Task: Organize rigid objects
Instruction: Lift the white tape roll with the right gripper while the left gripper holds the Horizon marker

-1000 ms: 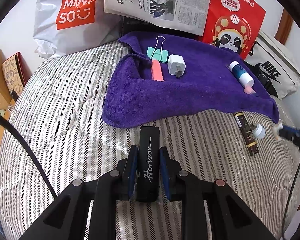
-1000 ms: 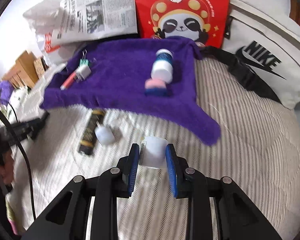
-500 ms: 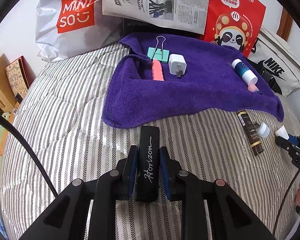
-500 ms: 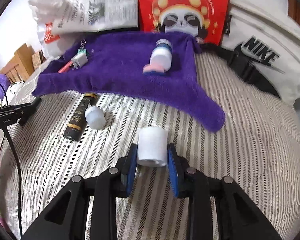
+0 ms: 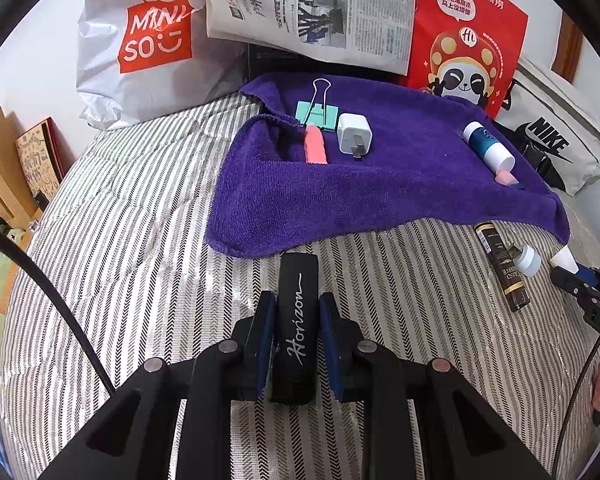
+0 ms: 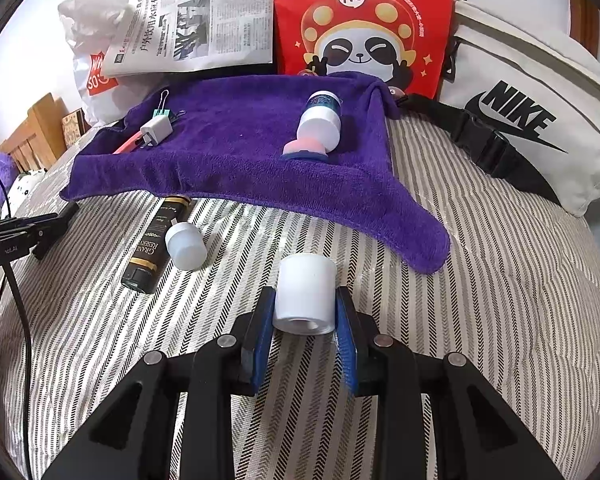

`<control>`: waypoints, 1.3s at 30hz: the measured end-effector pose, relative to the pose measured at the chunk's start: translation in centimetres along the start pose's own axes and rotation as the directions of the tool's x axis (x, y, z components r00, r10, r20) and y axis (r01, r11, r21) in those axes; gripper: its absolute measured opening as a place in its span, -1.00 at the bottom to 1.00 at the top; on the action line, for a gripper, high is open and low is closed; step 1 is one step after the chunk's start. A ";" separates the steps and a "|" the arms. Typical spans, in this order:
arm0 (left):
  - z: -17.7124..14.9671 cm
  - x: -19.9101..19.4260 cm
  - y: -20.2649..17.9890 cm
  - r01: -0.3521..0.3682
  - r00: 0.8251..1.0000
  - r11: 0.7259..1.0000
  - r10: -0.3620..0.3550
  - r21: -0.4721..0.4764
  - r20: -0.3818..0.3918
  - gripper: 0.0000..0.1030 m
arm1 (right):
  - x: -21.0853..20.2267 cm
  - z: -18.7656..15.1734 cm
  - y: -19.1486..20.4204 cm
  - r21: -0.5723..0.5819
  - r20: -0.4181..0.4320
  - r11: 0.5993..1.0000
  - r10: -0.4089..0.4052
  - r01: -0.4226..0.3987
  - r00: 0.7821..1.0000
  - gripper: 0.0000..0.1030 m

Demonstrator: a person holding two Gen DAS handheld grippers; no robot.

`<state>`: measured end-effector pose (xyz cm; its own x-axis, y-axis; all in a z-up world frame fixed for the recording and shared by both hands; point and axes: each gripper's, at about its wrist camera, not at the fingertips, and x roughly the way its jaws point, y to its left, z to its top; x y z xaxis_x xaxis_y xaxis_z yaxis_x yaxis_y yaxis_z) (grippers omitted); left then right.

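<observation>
- A towel (image 5: 380, 184) is lying spread across the far part of a striped bedcover (image 5: 120, 248).
- On the towel's left part, a binder clip (image 5: 317, 111) is sitting farthest back, with a charger plug (image 5: 354, 135) just right of it and a ridged stick (image 5: 315, 145) just in front of it.
- On the towel's right part, a capped bottle (image 6: 320, 122) is lying on its side.
- In front of the towel's right edge, a tube (image 6: 153, 245) and a small cap (image 6: 185, 246) are lying side by side, touching, on the bedcover.
- Behind the towel, a plastic bag (image 5: 148, 44), a newspaper (image 5: 312, 8) and a paper bag (image 5: 464, 36) are standing left to right.
- Right of the towel, a waist bag (image 6: 528, 120) is resting.
</observation>
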<state>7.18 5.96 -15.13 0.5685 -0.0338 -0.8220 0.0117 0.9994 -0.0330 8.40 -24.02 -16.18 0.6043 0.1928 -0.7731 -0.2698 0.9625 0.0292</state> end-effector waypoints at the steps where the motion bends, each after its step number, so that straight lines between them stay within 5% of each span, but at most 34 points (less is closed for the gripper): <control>1: 0.0 0.0 0.0 -0.001 1.000 1.000 0.001 0.000 0.003 -0.57 | 0.0 0.0 0.0 -0.003 0.000 1.000 -0.003 0.003 1.000 -0.42; 39: -0.3 -0.1 0.0 -0.007 1.000 1.000 0.007 0.005 0.030 -0.57 | 0.0 0.1 0.2 -0.009 -0.008 1.000 -0.013 0.012 1.000 -0.41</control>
<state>6.90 5.92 -15.20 0.5926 -0.0267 -0.8051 0.0121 0.9996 -0.0242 8.37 -23.79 -16.10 0.6020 0.1793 -0.7781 -0.2688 0.9631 0.0140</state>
